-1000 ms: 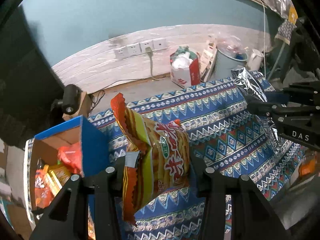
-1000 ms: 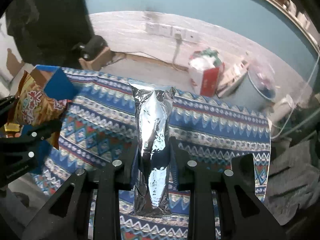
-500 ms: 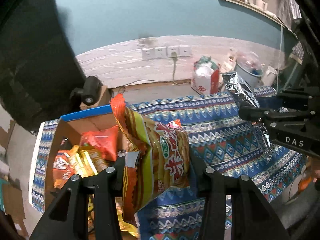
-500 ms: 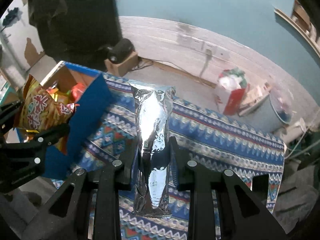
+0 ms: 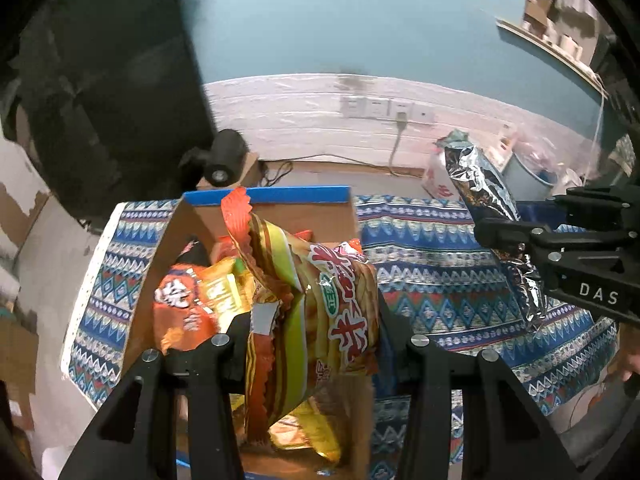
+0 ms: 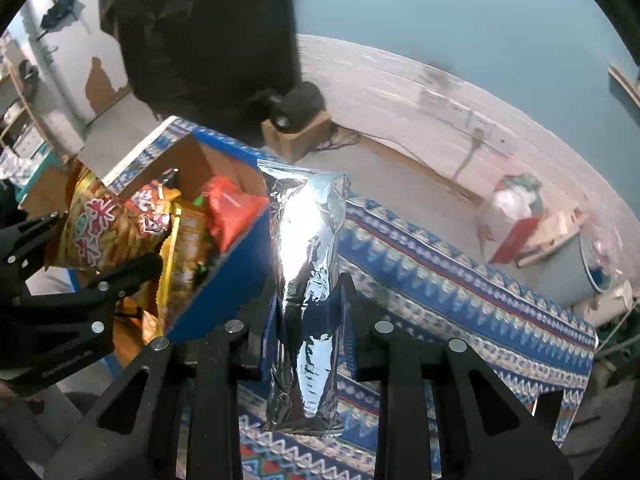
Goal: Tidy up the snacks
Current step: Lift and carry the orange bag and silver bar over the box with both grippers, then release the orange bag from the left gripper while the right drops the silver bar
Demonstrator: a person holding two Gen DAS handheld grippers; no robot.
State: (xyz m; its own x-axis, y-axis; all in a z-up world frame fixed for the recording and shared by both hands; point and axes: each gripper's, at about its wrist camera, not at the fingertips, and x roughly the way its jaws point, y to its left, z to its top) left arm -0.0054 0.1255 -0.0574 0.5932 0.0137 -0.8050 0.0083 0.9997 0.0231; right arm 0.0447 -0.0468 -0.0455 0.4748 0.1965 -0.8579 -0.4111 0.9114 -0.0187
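My left gripper (image 5: 312, 340) is shut on a yellow and orange snack bag (image 5: 320, 300) and holds it over the open blue cardboard box (image 5: 280, 194), which holds several snack packs. The same bag (image 6: 100, 232) and left gripper (image 6: 92, 256) show at the left of the right wrist view, above the box (image 6: 240, 264). My right gripper (image 6: 308, 320) is shut on a tall silver foil bag (image 6: 306, 256), held upright above the patterned cloth, right of the box. It also shows in the left wrist view (image 5: 492, 216).
A blue patterned cloth (image 5: 440, 264) covers the table. Behind it are a wall with sockets (image 5: 384, 108), a small black camera on a carton (image 5: 224, 160), a red and white bag (image 6: 516, 216) and a grey bin (image 6: 576, 264) on the floor.
Both grippers have moved left with their bags. The snack bag now hangs over the open box, and the foil bag has come close to the box's right side.
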